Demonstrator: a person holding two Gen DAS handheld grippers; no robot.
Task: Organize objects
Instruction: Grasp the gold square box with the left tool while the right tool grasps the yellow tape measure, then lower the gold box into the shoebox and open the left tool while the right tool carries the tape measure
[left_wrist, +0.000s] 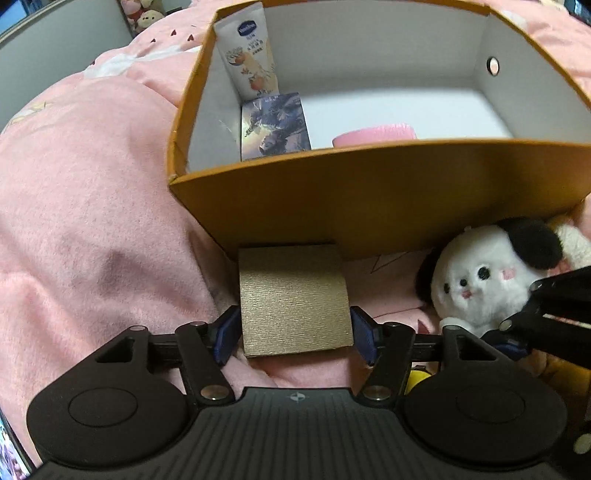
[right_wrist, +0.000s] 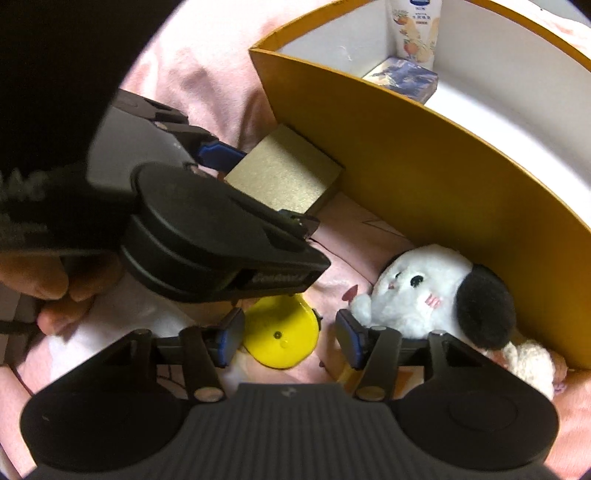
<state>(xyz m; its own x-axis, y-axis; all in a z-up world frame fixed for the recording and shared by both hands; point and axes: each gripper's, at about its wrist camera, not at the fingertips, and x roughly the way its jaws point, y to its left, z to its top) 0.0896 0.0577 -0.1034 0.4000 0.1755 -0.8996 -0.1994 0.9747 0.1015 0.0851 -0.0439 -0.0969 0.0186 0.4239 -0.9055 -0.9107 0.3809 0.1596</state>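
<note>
Three things sit inside the orange cardboard box, white inside w/ a round hole in its right wall: a lotion tube standing upright in the far-left corner, a small box w/ bluish printed art lying just in front of it, and a pink round item by the near wall, mostly hidden by the rim. Box rests on a pink fleece blanket covering the whole surface; far back left a few plush toys are visible, too small to count. Outside the box, against its near wall: 1 gold box, 1 white plush w/ a black ear, and 1 yellow plastic piece lying on the blanket. Left gripper is spread wide, blue pads either side of the gold box's near end; can't tell if they actually press it, looks released. Right gripper is released too, jaws apart over the yellow piece, its right finger just beside the plush's paw. A hand holds the left tool. 2 grippers total.
</note>
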